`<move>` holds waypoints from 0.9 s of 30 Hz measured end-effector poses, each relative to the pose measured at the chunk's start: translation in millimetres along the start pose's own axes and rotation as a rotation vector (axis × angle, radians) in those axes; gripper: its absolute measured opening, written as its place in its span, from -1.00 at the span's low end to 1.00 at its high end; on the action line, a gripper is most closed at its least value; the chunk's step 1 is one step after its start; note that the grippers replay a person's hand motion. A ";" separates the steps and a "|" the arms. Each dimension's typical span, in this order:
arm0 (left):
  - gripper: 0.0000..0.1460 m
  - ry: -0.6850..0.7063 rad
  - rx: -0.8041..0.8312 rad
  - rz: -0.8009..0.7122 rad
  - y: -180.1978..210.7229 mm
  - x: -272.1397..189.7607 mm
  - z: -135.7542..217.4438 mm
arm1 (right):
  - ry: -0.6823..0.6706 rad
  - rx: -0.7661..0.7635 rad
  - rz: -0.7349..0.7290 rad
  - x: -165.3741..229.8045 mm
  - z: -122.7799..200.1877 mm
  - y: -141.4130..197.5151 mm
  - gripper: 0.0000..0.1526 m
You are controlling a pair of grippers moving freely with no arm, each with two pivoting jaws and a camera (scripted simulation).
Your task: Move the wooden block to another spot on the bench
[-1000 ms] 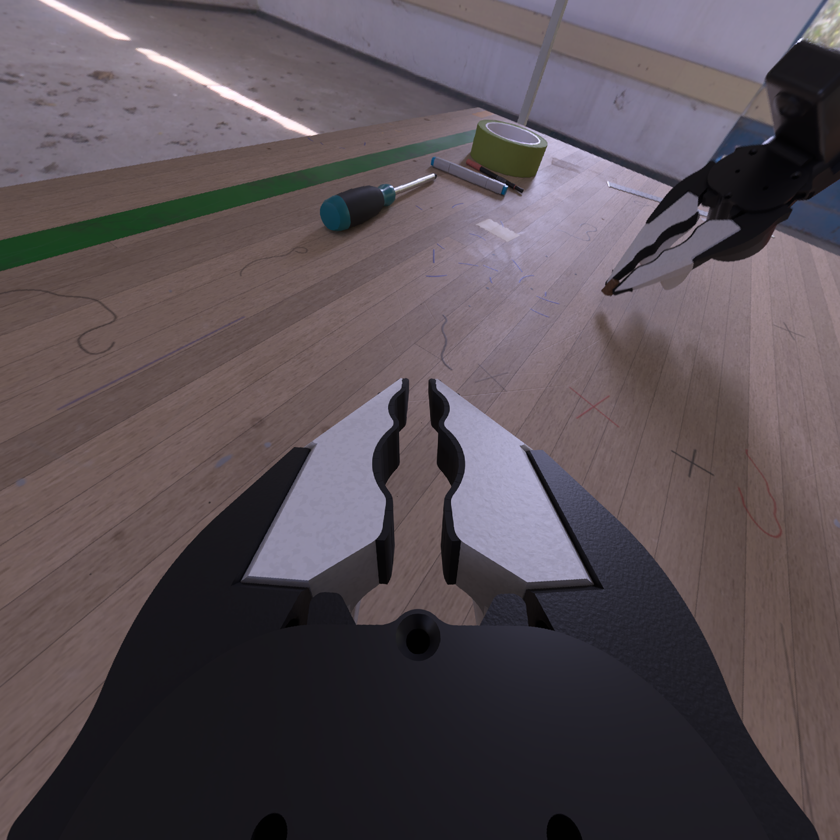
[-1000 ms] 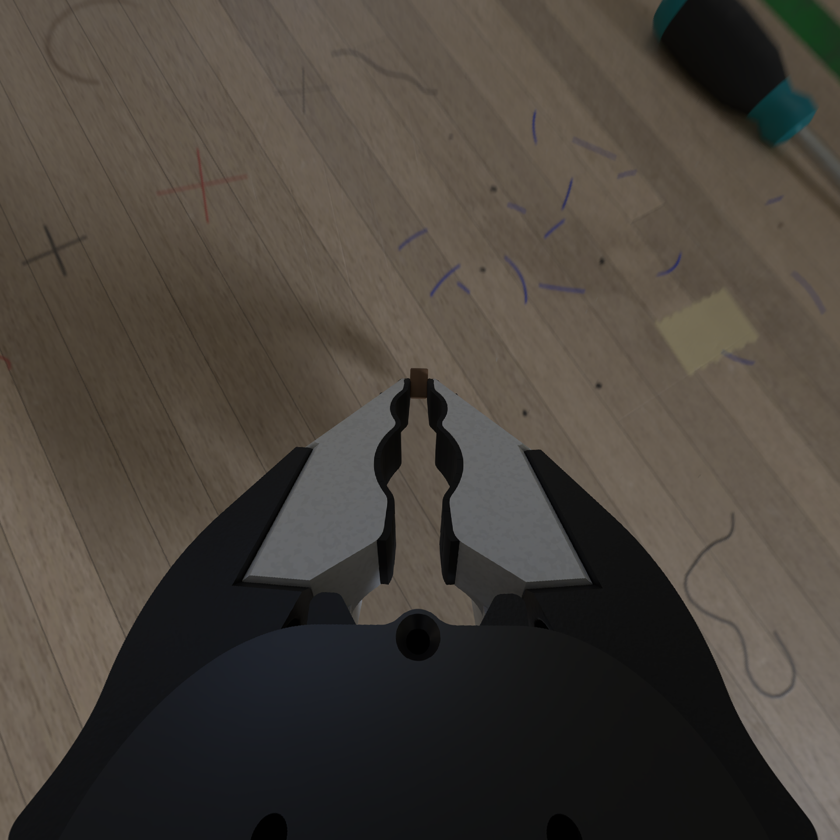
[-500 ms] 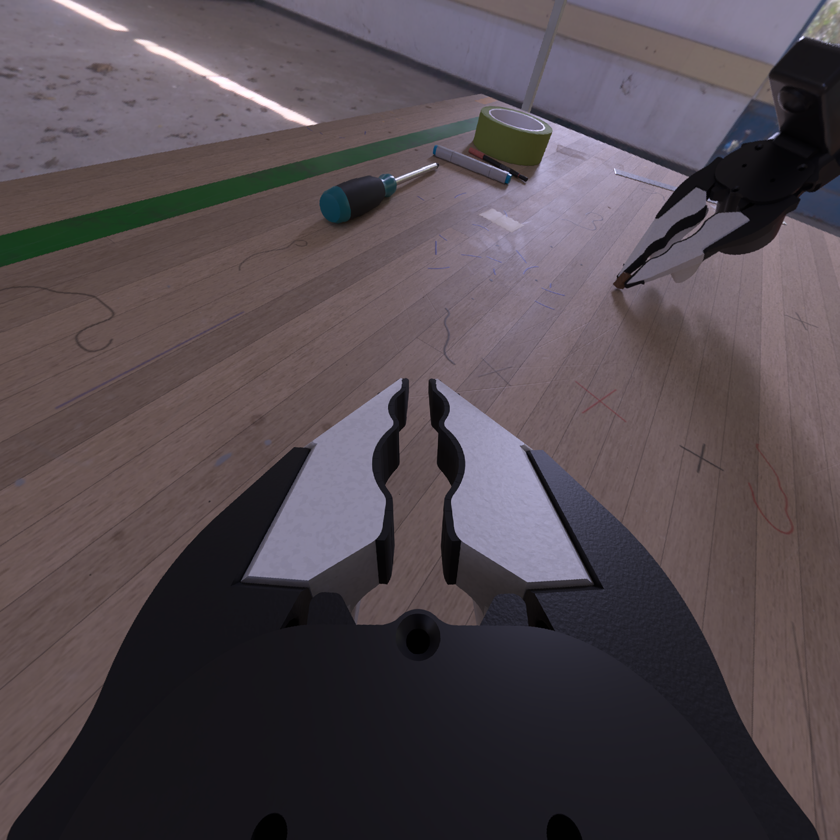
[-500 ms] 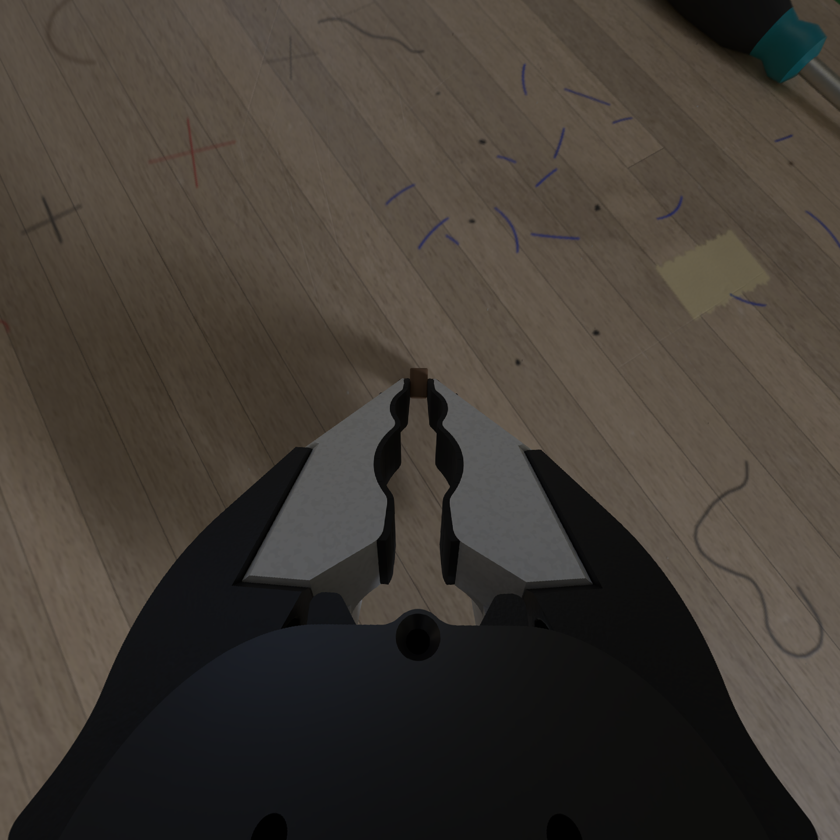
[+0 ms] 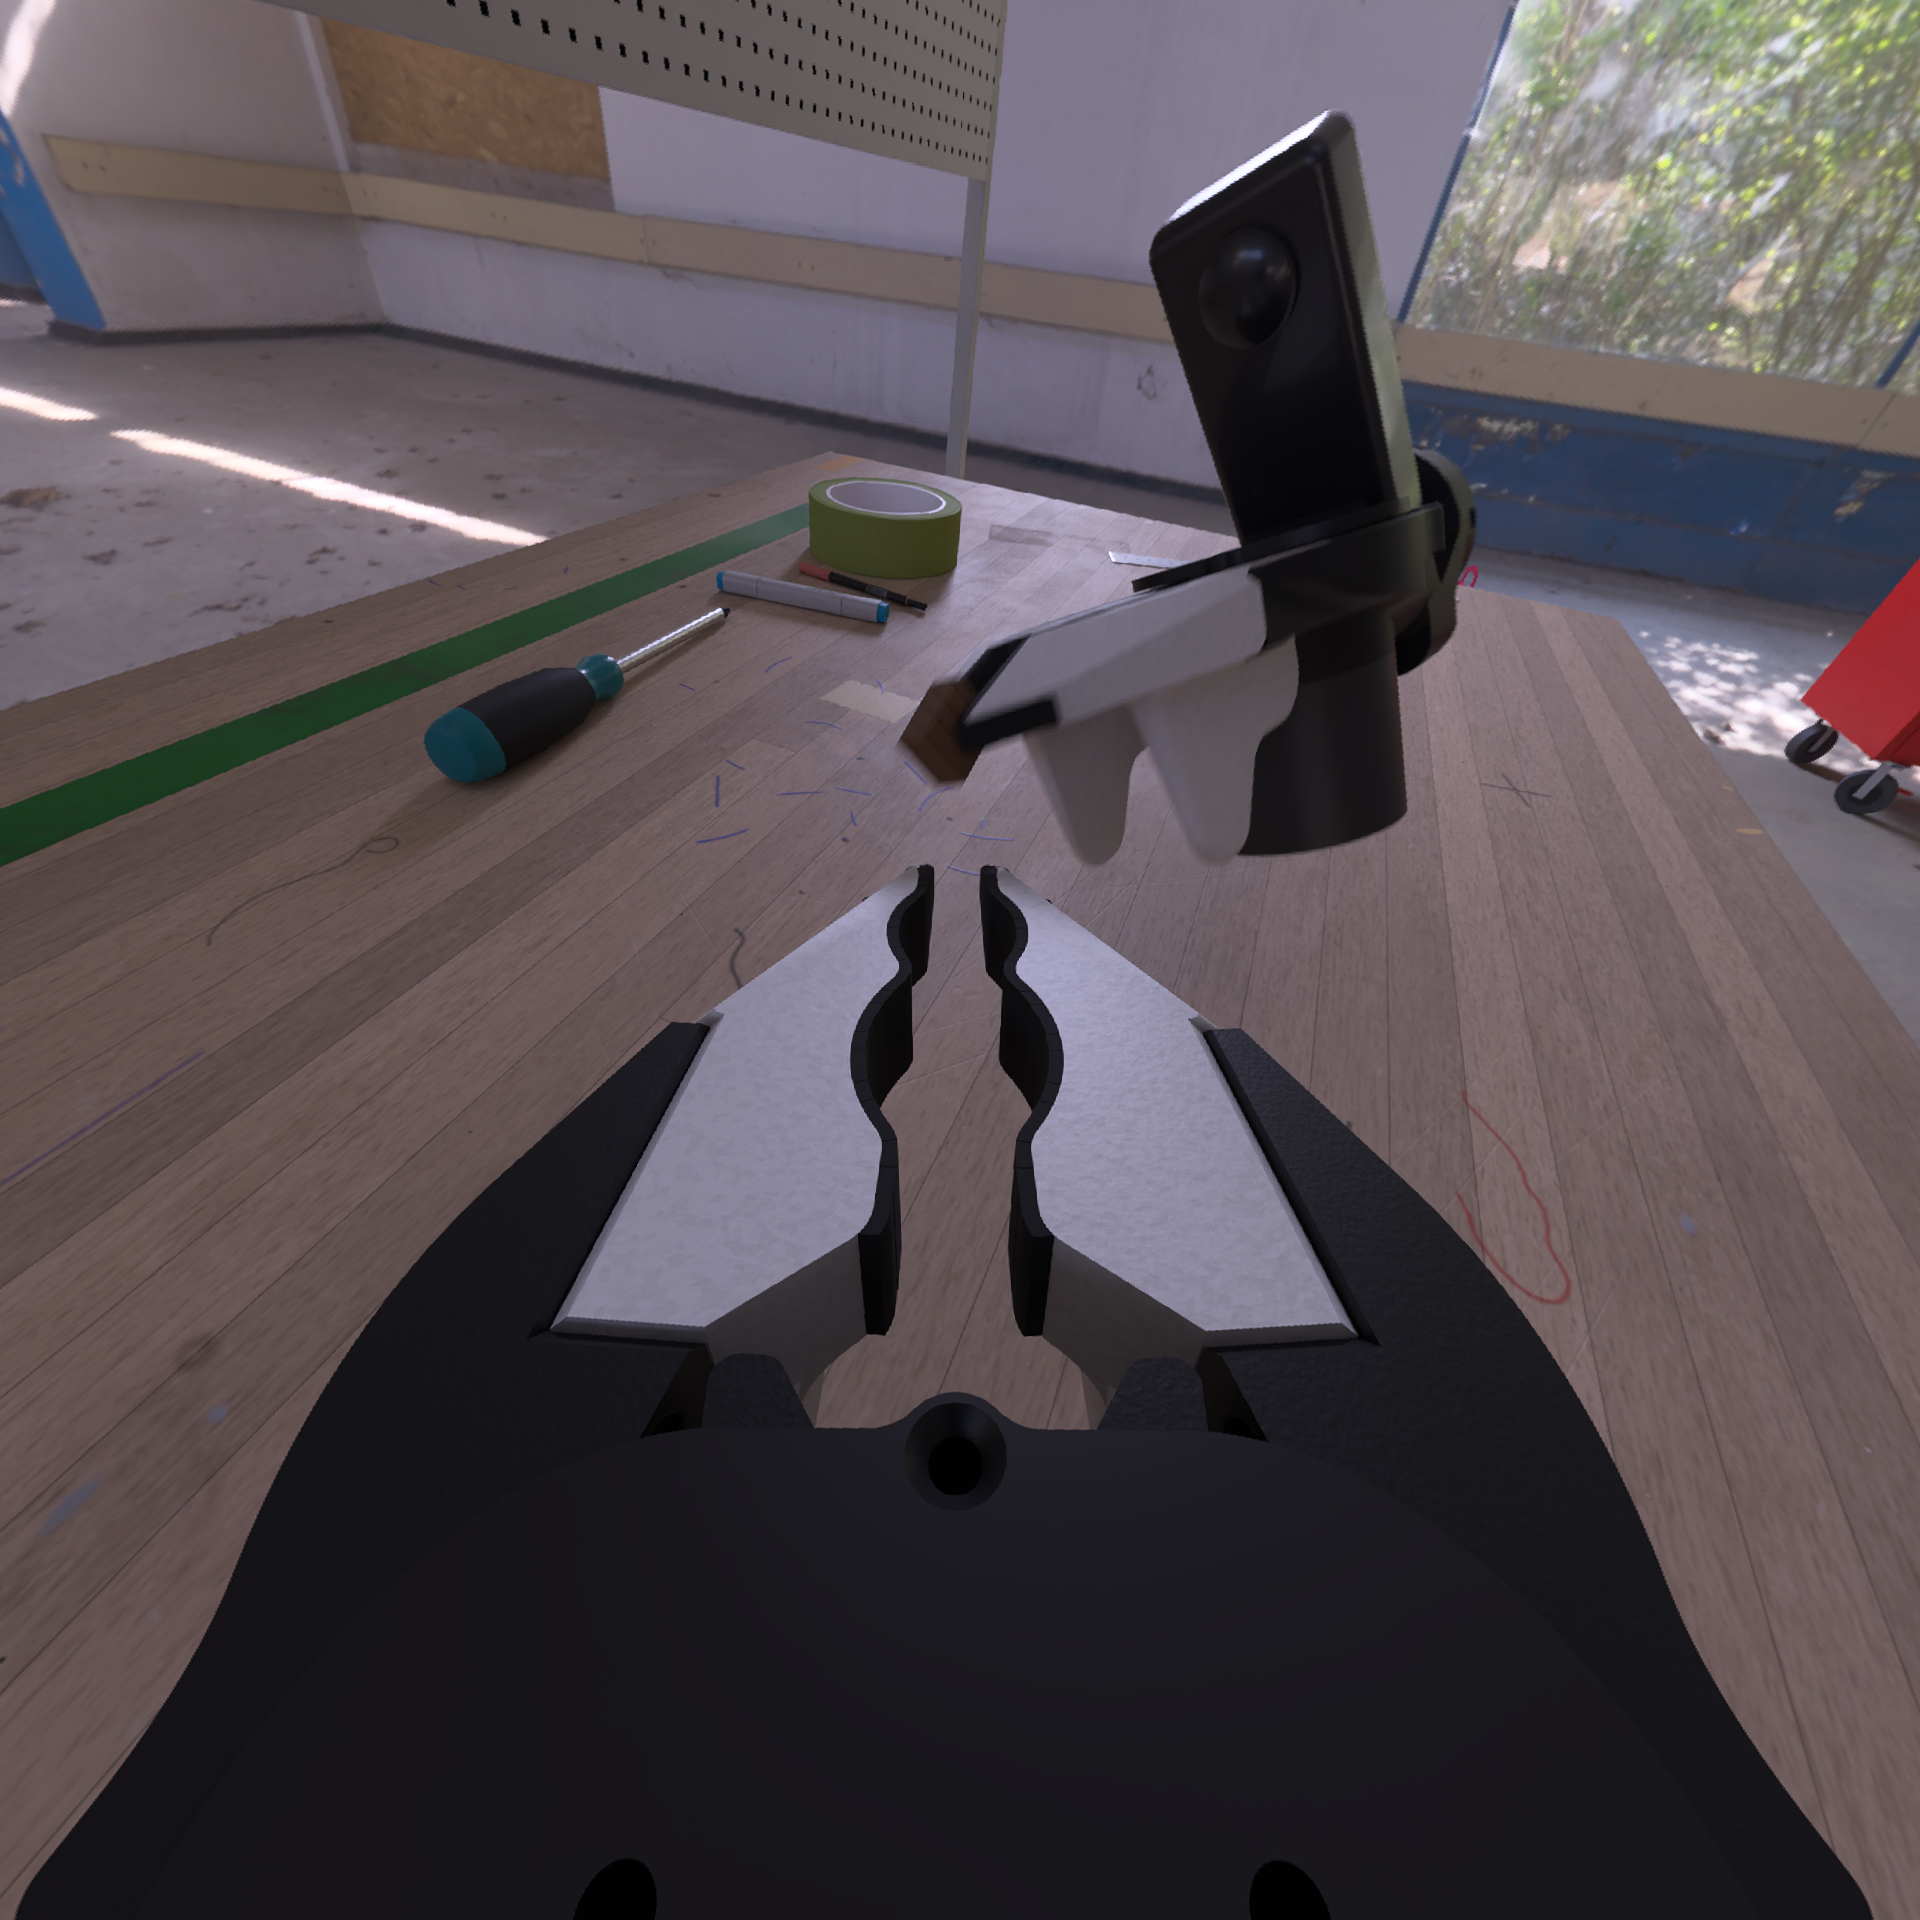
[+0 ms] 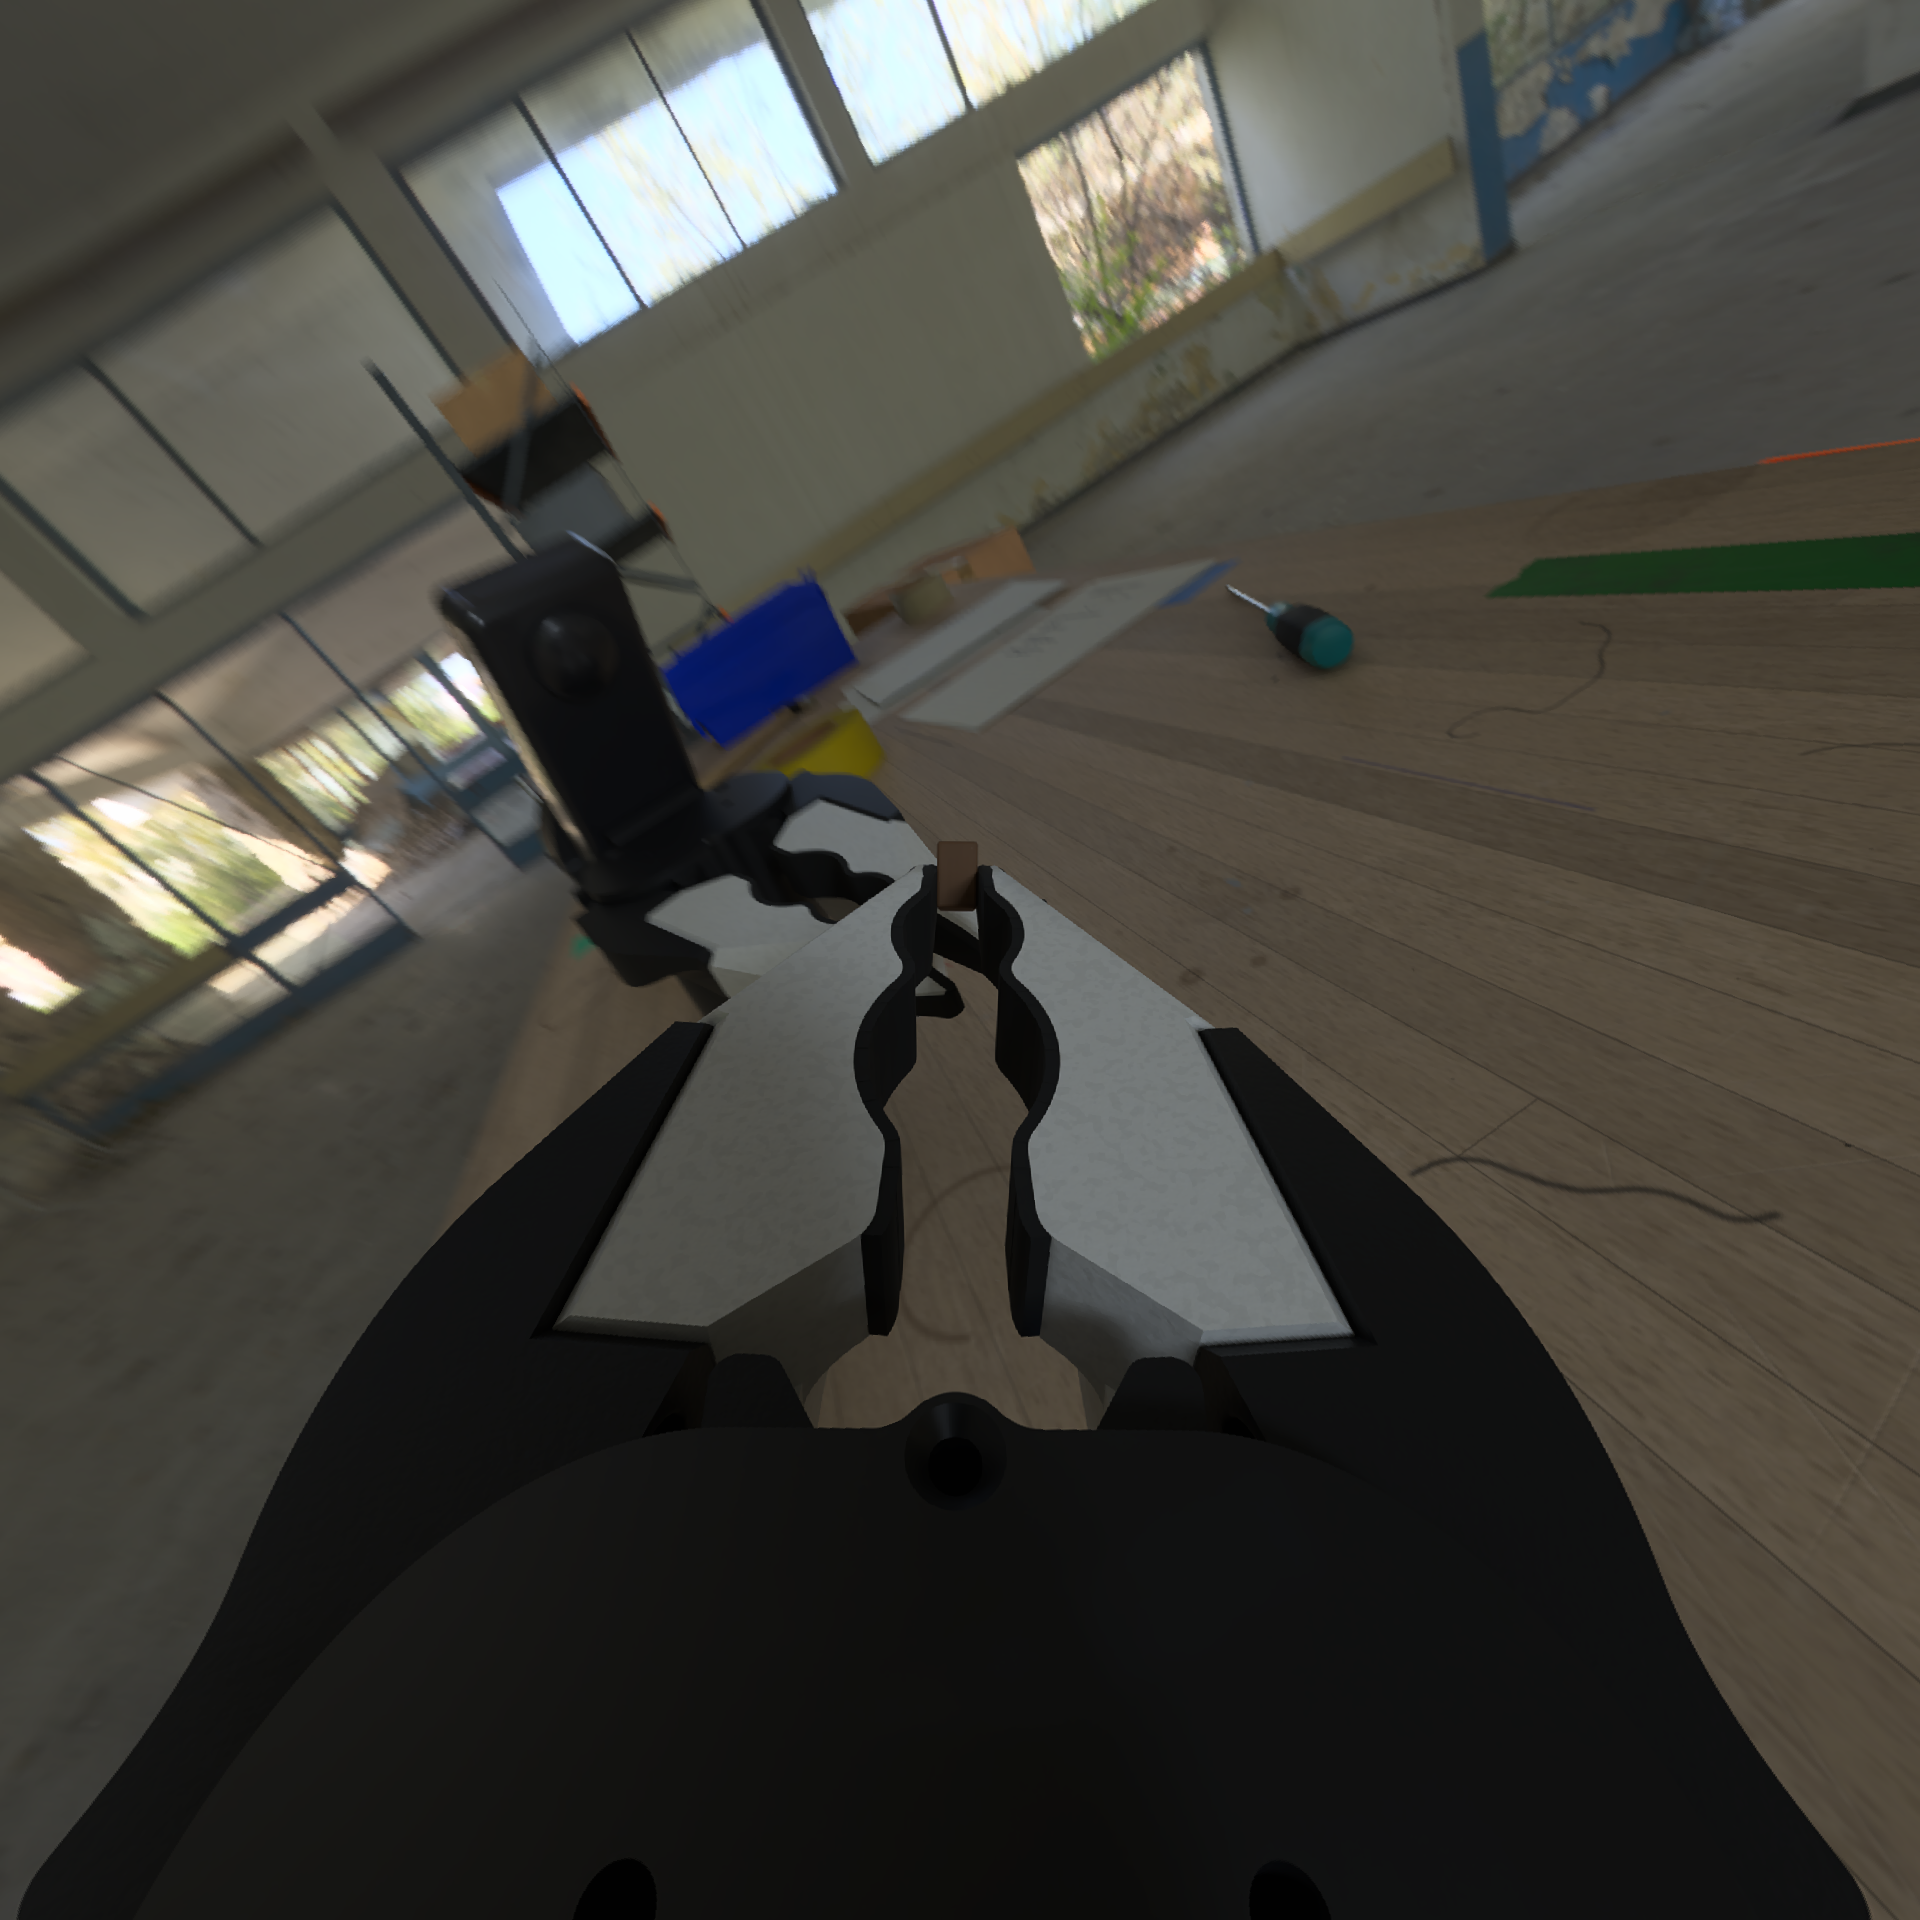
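Observation:
The wooden block (image 5: 938, 740) is a tiny brown cube. My right gripper (image 5: 951, 732) is shut on it at the fingertips and holds it in the air above the wooden bench (image 5: 1558, 935), just ahead of and above my left gripper (image 5: 956, 878). In the right wrist view the block (image 6: 956, 876) sits between my right gripper's tips (image 6: 956, 883), and the left gripper (image 6: 821, 881) shows close behind them, facing it. The left gripper's jaws stand nearly together with nothing between them.
A teal-and-black screwdriver (image 5: 530, 712), two marker pens (image 5: 800, 597) and a green tape roll (image 5: 883, 525) lie at the bench's far end. A green stripe (image 5: 312, 707) runs along the left side. A red cart (image 5: 1870, 675) stands off the bench's right edge.
My right gripper has risen from near the bench surface, swung level and come close in front of the left gripper, still holding the block. The left gripper has tilted up.

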State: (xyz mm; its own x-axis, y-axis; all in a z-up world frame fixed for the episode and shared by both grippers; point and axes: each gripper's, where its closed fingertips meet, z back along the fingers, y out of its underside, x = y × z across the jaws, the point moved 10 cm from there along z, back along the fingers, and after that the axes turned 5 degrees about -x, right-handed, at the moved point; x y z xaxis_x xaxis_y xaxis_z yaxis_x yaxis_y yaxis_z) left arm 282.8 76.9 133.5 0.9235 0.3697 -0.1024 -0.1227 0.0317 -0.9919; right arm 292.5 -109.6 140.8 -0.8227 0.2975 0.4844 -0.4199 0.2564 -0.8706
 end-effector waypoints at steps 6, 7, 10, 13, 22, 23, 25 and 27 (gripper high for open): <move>-0.89 -0.036 0.041 -0.055 3.9 -2.2 -0.6 | 0.097 0.098 0.088 6.5 -13.1 10.5 -0.91; -0.89 -0.042 0.052 -0.073 4.2 -3.2 -1.4 | 0.093 0.105 0.073 5.7 -11.6 10.8 -0.91; -0.88 -0.086 0.060 -0.115 3.1 -3.8 -1.4 | 0.088 0.122 0.052 2.6 -5.6 11.8 -0.91; -0.88 -0.074 0.050 -0.075 3.8 -0.2 0.6 | 0.086 0.128 0.056 1.0 -1.8 12.6 -0.91; -0.88 -0.070 0.073 -0.127 4.3 -5.0 -3.7 | 0.058 0.126 0.061 1.2 -4.7 11.5 -0.91; -0.88 -0.076 0.074 -0.132 4.3 -5.1 -3.7 | 0.068 0.133 0.082 2.2 -6.2 12.3 -0.91; -0.88 -0.085 0.075 -0.128 3.8 -4.2 -2.8 | 0.091 0.132 0.140 4.8 -7.4 13.1 -0.91; -0.88 -0.082 0.066 -0.114 3.0 -3.1 -1.5 | 0.098 0.129 0.184 6.9 -7.4 12.5 -0.91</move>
State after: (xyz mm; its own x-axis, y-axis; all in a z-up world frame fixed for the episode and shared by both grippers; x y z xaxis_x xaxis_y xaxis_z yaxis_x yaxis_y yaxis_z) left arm 280.1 74.4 130.8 0.9001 0.4352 0.0195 -0.0451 0.1377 -0.9894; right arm 284.4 -97.6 133.9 -0.8515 0.4179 0.3168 -0.3169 0.0713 -0.9458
